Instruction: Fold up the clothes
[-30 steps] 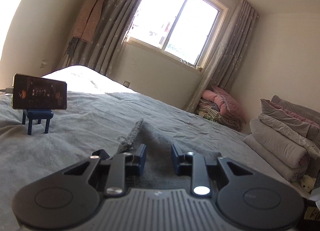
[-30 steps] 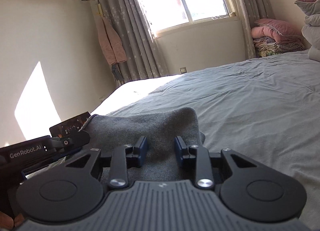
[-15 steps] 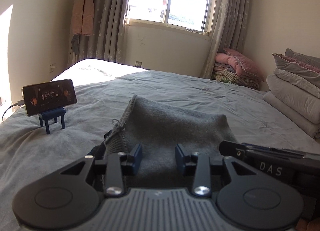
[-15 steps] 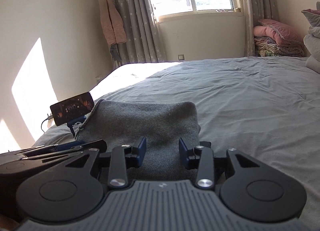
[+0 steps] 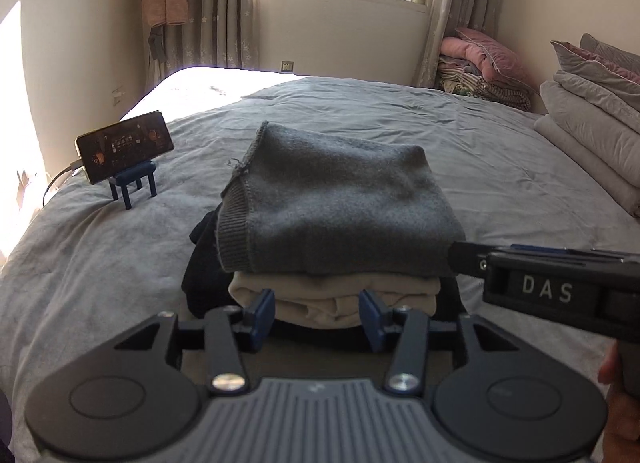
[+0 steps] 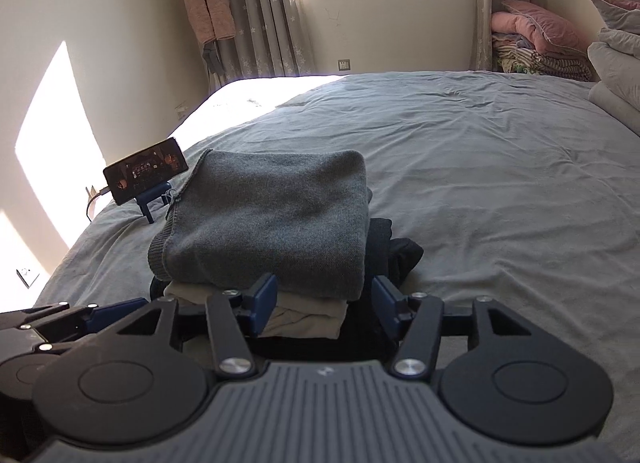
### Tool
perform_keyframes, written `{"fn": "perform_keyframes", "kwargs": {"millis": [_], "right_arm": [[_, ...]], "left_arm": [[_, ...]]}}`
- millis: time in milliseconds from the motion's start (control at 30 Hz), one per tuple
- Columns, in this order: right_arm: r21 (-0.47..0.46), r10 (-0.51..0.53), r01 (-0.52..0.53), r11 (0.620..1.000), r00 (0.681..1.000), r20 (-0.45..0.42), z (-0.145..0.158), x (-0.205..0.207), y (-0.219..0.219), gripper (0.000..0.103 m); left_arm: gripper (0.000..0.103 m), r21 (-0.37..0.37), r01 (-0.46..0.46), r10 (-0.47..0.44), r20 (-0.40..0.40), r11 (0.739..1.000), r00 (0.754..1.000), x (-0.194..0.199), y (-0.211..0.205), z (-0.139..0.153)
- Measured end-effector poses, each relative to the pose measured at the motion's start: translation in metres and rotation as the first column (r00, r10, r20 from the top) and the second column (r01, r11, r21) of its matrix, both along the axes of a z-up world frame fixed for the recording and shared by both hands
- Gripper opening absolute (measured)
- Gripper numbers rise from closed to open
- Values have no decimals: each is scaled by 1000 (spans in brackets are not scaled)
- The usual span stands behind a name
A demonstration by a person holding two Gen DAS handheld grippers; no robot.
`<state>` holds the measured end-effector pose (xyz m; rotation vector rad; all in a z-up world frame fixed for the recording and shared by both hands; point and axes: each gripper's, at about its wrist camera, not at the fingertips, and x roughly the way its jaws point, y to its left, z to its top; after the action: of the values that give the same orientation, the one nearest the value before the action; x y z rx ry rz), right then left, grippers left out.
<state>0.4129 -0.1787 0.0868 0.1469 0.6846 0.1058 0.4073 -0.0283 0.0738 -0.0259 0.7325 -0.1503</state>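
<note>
A folded grey knit sweater (image 5: 332, 203) (image 6: 272, 223) lies on top of a stack on the bed. Under it sits a folded beige garment (image 5: 336, 297) (image 6: 308, 313), and dark clothing (image 5: 204, 263) (image 6: 396, 251) lies at the bottom. My left gripper (image 5: 318, 319) hangs just in front of the stack, its jaws opening, with nothing pressed between the pads. My right gripper (image 6: 326, 305) stands before the stack's right corner, jaws opening too, and grips nothing. In the left wrist view the right gripper's body (image 5: 560, 287) reaches in from the right.
A phone (image 5: 124, 147) (image 6: 146, 171) rests on a small blue stand at the bed's left edge. Folded bedding (image 5: 592, 131) is piled at the right. Pink and striped blankets (image 5: 484, 67) lie by the curtained window. The grey bed cover (image 6: 500, 183) stretches right of the stack.
Both grippers let go of the grey sweater, drew back and rose while their jaws widened. The whole stack with the beige and dark layers came into view.
</note>
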Motion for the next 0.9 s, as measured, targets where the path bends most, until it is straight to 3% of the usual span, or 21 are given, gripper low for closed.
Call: {"fn": "perform_keyframes", "kwargs": {"millis": [133,367,467,533,600,700,800,900], "right_arm": [[13,-10,11,1000,996,-88,0,-9,-3,61],[-3,-15,14,1000,983,-180,7,-31,-3,71],[-14,-17,15,1000,980,-201,12,-39,-1,81],[-28,-18,13,1000,979,-204,15,-44,1,97],[-43,-27,19,999,978,-206,17,-47,1,103],[-65,-41,28,997,977,-209,19,-53,2,103],[-25,-45,40,999,966,-256,17,-55,-2,103],[-44,-64,55,998,966,-249,19,-62,-2,103]], "left_arm": [[54,13,-15,16,-72,1000,997,-16,-1,1],[82,81,-32,41,-108,996,993,-41,-5,12],[93,99,-54,66,-122,994,990,-45,-4,16],[101,107,-67,80,-119,992,990,-49,-4,20],[102,122,-67,83,-133,990,988,-51,-5,22],[102,139,-51,75,-173,989,982,-55,-6,21],[103,130,-56,76,-159,990,984,-61,-5,22],[103,135,-70,92,-162,988,982,-65,-3,22]]}}
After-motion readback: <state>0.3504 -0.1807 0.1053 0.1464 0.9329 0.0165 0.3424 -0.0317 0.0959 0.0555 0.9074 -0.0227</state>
